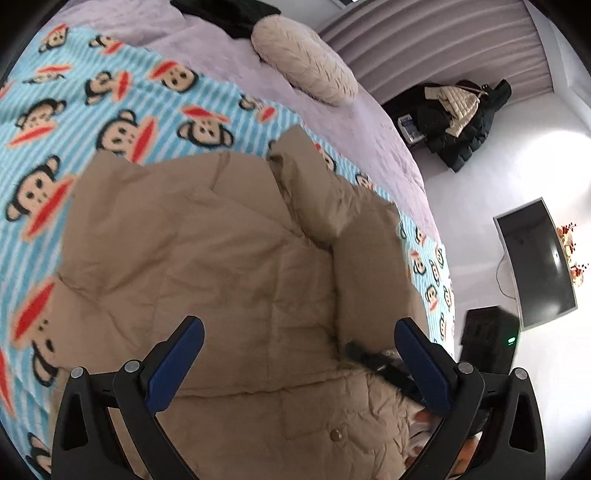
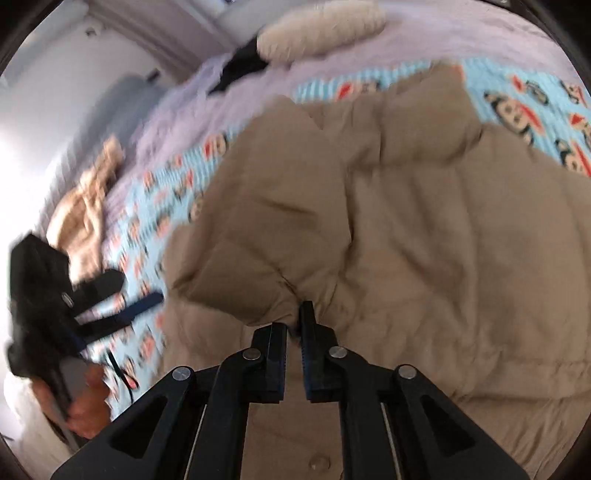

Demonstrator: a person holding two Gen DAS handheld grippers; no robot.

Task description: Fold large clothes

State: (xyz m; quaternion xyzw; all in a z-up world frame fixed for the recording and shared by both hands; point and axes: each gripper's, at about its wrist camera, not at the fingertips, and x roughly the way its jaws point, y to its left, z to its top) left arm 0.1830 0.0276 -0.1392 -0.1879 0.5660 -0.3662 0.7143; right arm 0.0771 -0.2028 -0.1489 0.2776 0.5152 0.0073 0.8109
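A tan puffer jacket (image 1: 207,266) lies spread on a blue striped monkey-print blanket (image 1: 74,122) on the bed. My left gripper (image 1: 299,332) hangs open above the jacket's lower part, its blue pads wide apart, holding nothing. In the right wrist view my right gripper (image 2: 295,325) is shut on a fold of the jacket (image 2: 406,229), at the end of a sleeve lying folded over the body. The left gripper (image 2: 110,302) also shows there at the left, open, held in a hand. A snap button (image 1: 335,435) shows near the jacket's front edge.
A cream pillow (image 1: 306,62) and a dark garment (image 1: 229,14) lie on the lilac bedspread (image 1: 351,122) beyond. A pile of coats (image 1: 458,118), a monitor (image 1: 535,266) and a black box (image 1: 487,339) are on the floor to the right. A tan garment (image 2: 85,210) lies at the bed's left.
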